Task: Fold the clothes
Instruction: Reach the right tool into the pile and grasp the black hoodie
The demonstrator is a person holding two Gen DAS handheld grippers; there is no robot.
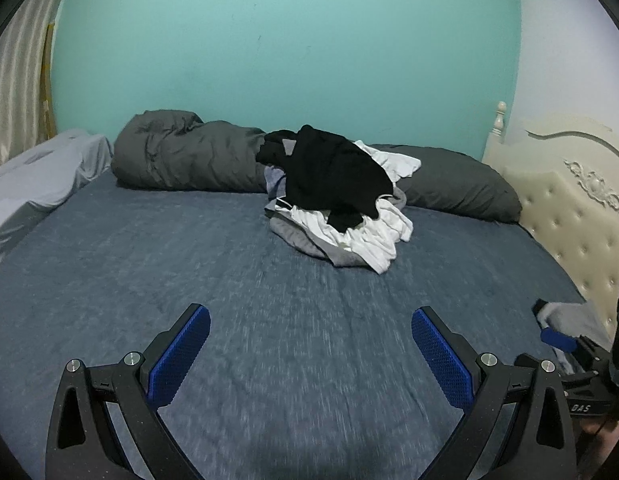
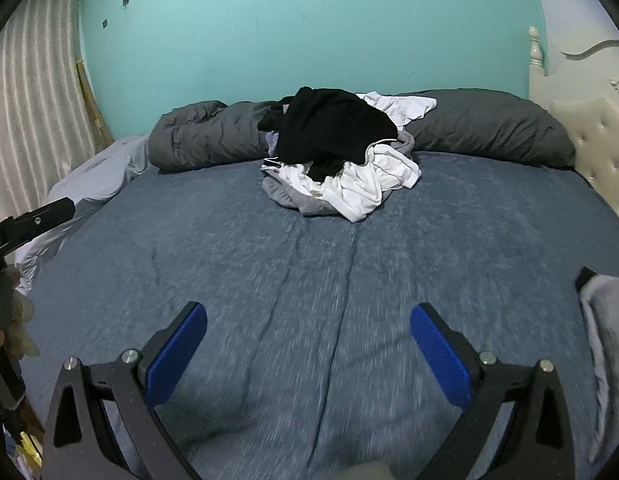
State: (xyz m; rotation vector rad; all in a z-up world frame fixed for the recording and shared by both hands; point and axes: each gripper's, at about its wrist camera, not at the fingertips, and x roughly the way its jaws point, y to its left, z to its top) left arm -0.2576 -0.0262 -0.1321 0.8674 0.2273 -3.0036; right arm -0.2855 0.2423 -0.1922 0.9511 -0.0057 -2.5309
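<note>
clothes pile (image 1: 333,196) well beyond both gaping claws

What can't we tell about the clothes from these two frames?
- Pile: garment count and types unknown; the black top covers the white and grey pieces in both views.
- Grey item: cut off by the right wrist frame's right edge; in the left wrist view the right hand-held gripper overlaps it, so contact is unclear.
- Bed sheet: foreground motion-blurred.
</note>
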